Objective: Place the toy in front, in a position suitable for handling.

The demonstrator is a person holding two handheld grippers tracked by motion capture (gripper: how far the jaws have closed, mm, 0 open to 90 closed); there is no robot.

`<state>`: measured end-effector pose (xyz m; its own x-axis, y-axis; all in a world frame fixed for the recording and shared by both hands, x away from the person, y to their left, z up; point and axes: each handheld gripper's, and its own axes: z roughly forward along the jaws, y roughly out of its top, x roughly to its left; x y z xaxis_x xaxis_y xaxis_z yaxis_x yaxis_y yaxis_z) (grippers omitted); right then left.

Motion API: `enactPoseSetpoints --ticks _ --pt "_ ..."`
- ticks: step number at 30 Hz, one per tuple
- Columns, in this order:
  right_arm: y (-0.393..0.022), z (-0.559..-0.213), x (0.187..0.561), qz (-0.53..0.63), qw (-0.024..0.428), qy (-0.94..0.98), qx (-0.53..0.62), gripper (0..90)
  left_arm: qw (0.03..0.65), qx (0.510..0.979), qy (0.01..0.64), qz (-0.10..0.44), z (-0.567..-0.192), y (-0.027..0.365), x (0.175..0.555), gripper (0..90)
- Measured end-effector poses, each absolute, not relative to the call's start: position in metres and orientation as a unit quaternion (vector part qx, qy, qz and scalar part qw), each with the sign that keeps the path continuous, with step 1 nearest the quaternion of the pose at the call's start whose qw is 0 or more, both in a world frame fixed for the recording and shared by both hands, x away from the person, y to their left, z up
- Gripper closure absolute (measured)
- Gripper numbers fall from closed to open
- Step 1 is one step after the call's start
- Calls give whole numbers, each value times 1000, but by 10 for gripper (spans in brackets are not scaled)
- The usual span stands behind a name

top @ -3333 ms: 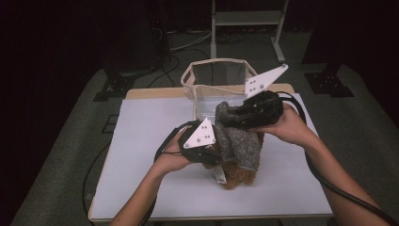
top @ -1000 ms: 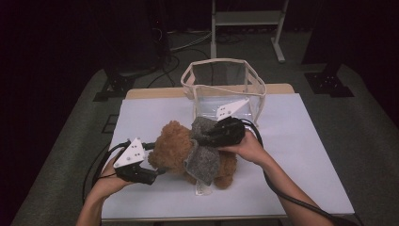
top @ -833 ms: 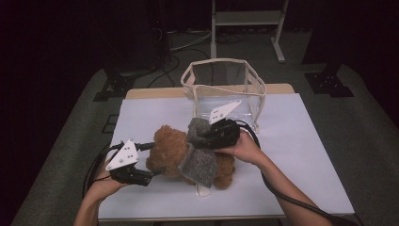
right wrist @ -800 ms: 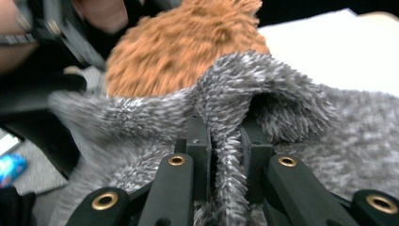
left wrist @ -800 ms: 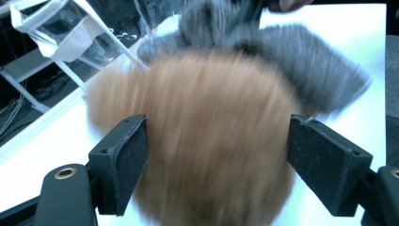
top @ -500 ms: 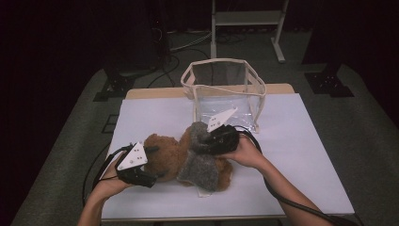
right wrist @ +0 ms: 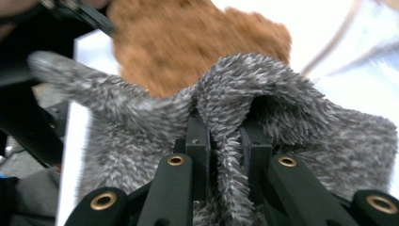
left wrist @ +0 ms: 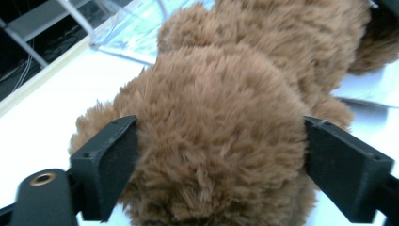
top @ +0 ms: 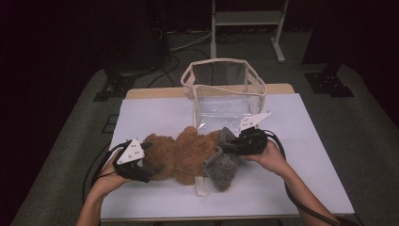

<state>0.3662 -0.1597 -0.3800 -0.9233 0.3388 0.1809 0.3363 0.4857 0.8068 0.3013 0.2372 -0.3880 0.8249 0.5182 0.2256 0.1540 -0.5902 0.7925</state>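
Observation:
A brown teddy bear [top: 183, 153] lies stretched across the white table [top: 150, 113]. A grey fuzzy garment [top: 221, 167] covers its right end. My left gripper [top: 145, 164] sits at the bear's left end. In the left gripper view its jaws have just been opening and straddle the bear's head [left wrist: 211, 122], the fur only brushing the pads [left wrist: 113, 160]. My right gripper [top: 231, 145] is shut on a fold of the grey garment [right wrist: 141, 132], pinched between its jaws, with the bear [right wrist: 188, 52] behind it.
A clear plastic bag with a cream rim [top: 223, 63] stands open at the back middle of the table. A pale strap [top: 201, 186] lies under the bear near the front. Cables trail from both grippers. Dark floor and a stand surround the table.
The right gripper has moved right and down with the grey garment, drawing it toward the bear's right end. The bear now lies flatter and longer. The left gripper sank slightly at the head.

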Motion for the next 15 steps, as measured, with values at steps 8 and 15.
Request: enactPoseSetpoints --ticks 8,15 --pt "-162 -414 368 461 -10 857 230 765 395 867 233 198 -404 248 309 44" --pt "-149 -422 368 473 -19 849 234 766 415 860 235 184 -409 249 310 240"
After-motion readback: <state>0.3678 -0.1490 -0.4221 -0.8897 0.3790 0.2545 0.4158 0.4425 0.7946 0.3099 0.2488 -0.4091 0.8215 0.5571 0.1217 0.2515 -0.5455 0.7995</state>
